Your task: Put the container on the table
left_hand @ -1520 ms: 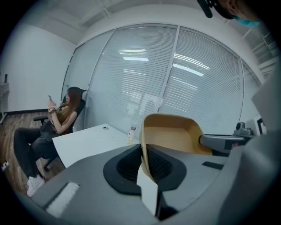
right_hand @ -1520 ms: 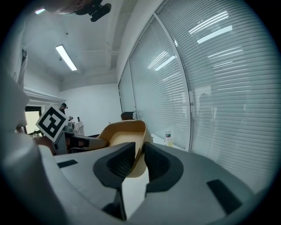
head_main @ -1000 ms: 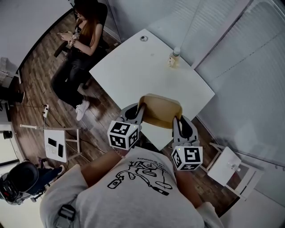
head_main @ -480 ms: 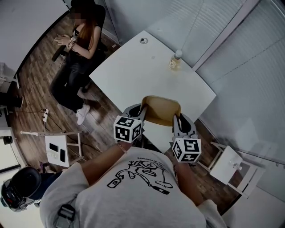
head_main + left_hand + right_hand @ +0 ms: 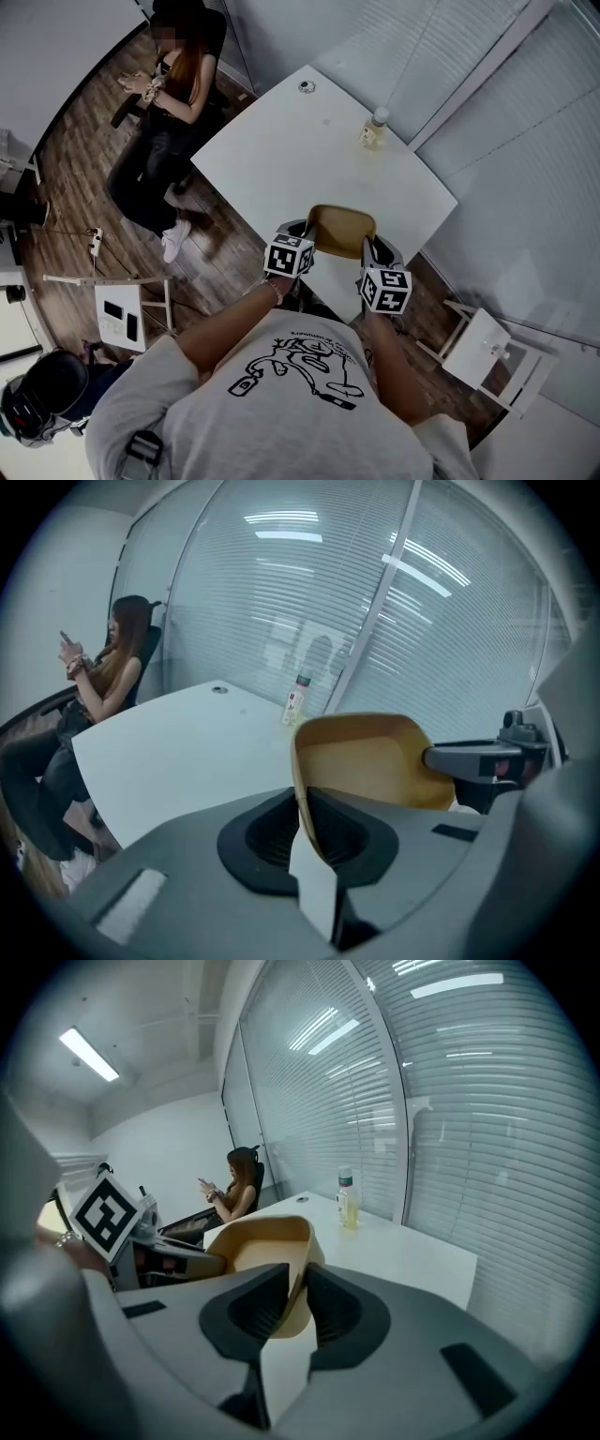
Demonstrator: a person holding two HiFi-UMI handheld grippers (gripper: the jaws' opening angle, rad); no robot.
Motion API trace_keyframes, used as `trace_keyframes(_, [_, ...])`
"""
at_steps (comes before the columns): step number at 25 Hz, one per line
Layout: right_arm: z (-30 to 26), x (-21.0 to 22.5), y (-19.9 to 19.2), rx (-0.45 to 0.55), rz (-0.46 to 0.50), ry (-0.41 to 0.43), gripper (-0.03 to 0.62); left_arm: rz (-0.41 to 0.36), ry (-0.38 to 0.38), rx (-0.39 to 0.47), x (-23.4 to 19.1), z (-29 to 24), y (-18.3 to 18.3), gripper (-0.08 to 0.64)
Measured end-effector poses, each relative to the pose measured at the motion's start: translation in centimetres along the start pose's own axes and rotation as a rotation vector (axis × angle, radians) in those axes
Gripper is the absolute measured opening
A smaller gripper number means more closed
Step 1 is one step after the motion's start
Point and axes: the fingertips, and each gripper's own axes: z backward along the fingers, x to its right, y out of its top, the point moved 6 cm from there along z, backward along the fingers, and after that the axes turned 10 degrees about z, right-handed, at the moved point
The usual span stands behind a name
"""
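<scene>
A tan plastic container (image 5: 339, 230) hangs just above the near corner of the white table (image 5: 281, 150), held from both sides. My left gripper (image 5: 302, 236) is shut on the container's left rim (image 5: 298, 761), the thin wall pinched between the jaws. My right gripper (image 5: 371, 251) is shut on the right rim (image 5: 302, 1269) in the same way. The container (image 5: 375, 757) is open-topped and looks empty; the container (image 5: 258, 1246) tilts slightly. Its underside is hidden, so I cannot tell whether it touches the table.
A small bottle (image 5: 374, 127) with yellow liquid stands at the table's far right edge, and a small round fitting (image 5: 307, 86) sits at the far corner. A seated person (image 5: 164, 112) is left of the table. A white folding stool (image 5: 483, 352) stands at the right, another (image 5: 120, 314) at the left.
Both grippers have sunk with the container between them, lowering it toward the table's near corner. The grips on the two rims have not changed.
</scene>
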Motion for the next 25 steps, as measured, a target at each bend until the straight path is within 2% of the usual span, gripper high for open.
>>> trace_keyframes(6, [-3.4,0.6,-3.5,-0.074,-0.05,0.017,0.035,0.065,0.013,-0.106,-2.3,-4.0,-3.0,0.009])
trace_keyframes(14, [-6.7,0.7,-8.1,-0.172,-0.101,0.041,0.035,0.113,0.052,-0.211,-4.5,-7.0,-6.6,0.009])
trace_keyframes(19, [-8.1,1.1,-10.8,-0.235,-0.13,0.045,0.035,0.102,0.078,-0.246,-5.0,-8.3,-8.1,0.009])
trace_keyframes(25, [-9.2,1.8,-12.2,-0.275,-0.16,0.037,0.035,0.098,0.073,-0.251,-5.0,-9.3,-8.5,0.011])
